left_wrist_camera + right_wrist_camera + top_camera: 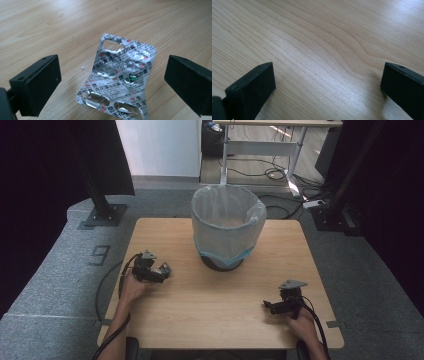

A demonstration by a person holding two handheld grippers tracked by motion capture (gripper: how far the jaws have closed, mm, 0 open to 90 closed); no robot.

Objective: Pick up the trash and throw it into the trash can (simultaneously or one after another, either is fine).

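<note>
Left gripper [164, 270], near the table's [215, 320] left edge, is hovering with its jaws spread wide on either side of a used foil blister pack [120, 77]. The pack is lying crumpled on the wood between the jaws, touching neither; its long axis is running away from the camera, roughly along the jaws, so a closing pinch would likely meet its long sides. Right gripper [272, 307], toward the front right corner, is resting well apart with jaws equally spread over bare wood. A bag-lined wastebasket [227, 227] is standing by the far edge, nearer the left gripper.
</note>
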